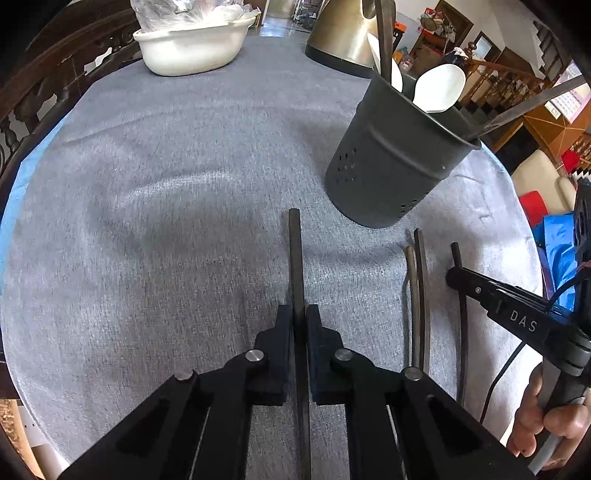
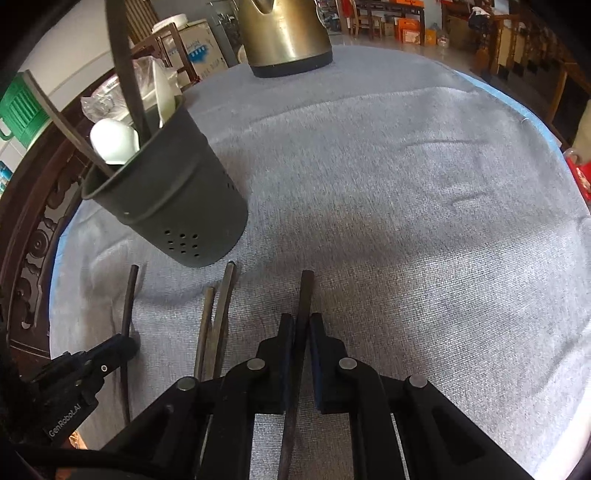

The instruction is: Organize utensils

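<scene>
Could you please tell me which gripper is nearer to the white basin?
Left. The white basin lies ahead and to the left of the left gripper; the right gripper works farther to the right, away from it.

Table (image 1: 166, 221) — holder (image 1: 391, 162), chopsticks (image 1: 419, 295), kettle (image 1: 343, 33).

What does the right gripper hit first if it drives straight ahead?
Likely the brass-coloured kettle at the far end: the right gripper and its held chopstick aim at it over bare grey tablecloth. The utensil holder sits left of that line. If tilted down, the chopstick tip meets cloth first.
</scene>
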`<action>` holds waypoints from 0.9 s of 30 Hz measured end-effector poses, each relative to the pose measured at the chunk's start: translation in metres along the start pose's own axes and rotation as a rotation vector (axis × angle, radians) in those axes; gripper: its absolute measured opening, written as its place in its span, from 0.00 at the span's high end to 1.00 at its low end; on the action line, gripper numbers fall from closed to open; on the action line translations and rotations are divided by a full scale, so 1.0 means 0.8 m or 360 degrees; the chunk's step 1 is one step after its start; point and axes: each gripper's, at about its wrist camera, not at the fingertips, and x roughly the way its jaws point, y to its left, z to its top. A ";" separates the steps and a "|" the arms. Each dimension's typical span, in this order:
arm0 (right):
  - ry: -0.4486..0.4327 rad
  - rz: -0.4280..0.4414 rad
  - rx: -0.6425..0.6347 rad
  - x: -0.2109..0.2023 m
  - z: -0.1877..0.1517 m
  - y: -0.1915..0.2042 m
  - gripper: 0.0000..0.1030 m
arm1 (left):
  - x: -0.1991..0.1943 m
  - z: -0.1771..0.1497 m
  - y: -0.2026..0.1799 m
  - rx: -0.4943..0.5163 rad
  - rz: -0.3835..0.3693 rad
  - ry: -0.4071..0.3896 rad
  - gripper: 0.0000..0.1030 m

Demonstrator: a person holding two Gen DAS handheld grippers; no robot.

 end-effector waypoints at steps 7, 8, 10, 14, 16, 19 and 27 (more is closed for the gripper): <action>0.0061 -0.0058 -0.0005 0.009 0.018 0.007 0.89 | 0.015 0.021 -0.005 0.0005 0.0032 0.0017 0.82; 0.0063 -0.0066 -0.0008 0.012 0.020 0.006 0.89 | 0.019 0.025 -0.008 0.0003 0.0039 0.0014 0.82; 0.0053 -0.0085 -0.0022 0.012 0.021 0.008 0.89 | 0.024 0.032 -0.013 0.0009 0.0060 0.0006 0.82; 0.0037 -0.0103 -0.0033 0.017 0.023 0.011 0.89 | 0.029 0.033 -0.026 0.0063 0.0128 -0.0024 0.82; 0.0023 -0.0113 -0.0043 0.017 0.022 0.013 0.89 | 0.030 0.031 -0.031 0.0077 0.0145 -0.0035 0.82; -0.0001 -0.0133 -0.0068 0.017 0.018 0.016 0.89 | 0.028 0.024 -0.034 0.0099 0.0159 -0.0051 0.82; -0.0033 -0.0144 -0.0089 0.014 0.008 0.020 0.88 | 0.029 0.006 -0.047 0.0179 0.0190 -0.0100 0.76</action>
